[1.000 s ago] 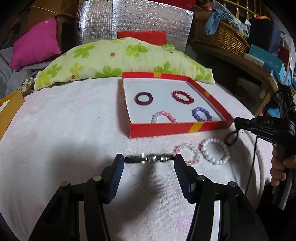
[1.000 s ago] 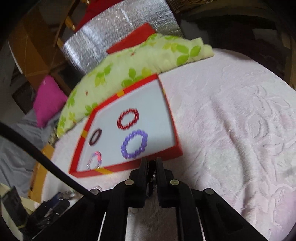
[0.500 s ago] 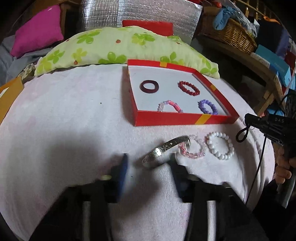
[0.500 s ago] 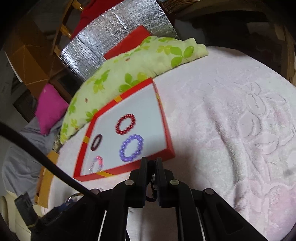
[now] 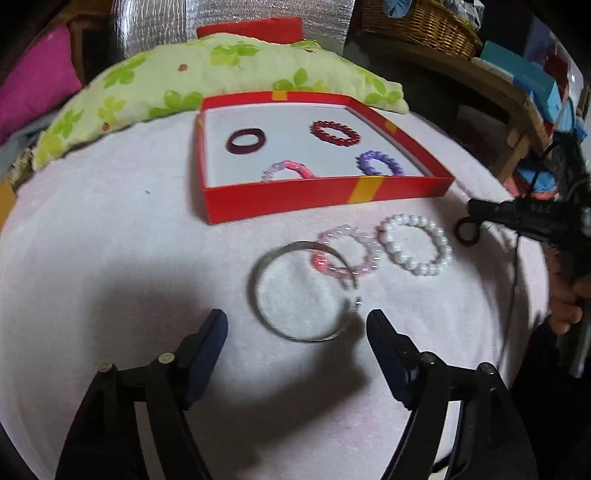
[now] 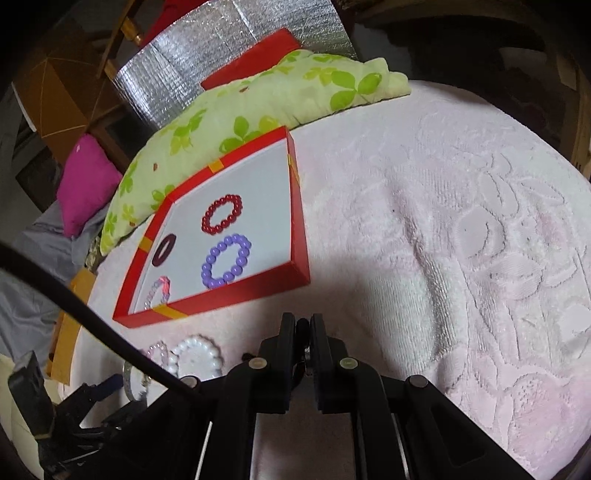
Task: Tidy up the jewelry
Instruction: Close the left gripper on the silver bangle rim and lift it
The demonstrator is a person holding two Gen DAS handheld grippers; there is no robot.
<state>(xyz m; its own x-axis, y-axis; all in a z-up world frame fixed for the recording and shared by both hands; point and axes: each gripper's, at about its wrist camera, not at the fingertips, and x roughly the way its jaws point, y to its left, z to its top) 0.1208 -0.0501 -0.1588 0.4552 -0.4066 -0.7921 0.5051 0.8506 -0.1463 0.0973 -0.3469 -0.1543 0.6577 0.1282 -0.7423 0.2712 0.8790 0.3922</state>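
Observation:
A red box [image 5: 325,192] [image 6: 236,295] holds a dark ring [image 5: 245,141], a red bead bracelet [image 5: 335,132], a purple one [image 5: 380,163] and a pink one [image 5: 290,170]. On the pink towel lie a silver bangle [image 5: 301,291], overlapping a pale pink bead bracelet [image 5: 349,255], and a white pearl bracelet [image 5: 415,249] [image 6: 197,356]. My left gripper [image 5: 297,325] is open and empty just in front of the bangle. My right gripper [image 6: 303,325] is shut on a small dark ring [image 5: 467,233] right of the pearls.
A green flowered pillow [image 5: 207,74] lies behind the box. A magenta cushion [image 5: 33,85] is at the far left. A wicker basket [image 5: 417,22] and boxes stand on a wooden shelf at the right. A yellow box [image 6: 70,325] sits at the towel's left edge.
My left gripper opened and let go of the silver bangle, which now lies flat on the towel against the pale pink bracelet. The right gripper stayed shut and shifted slightly.

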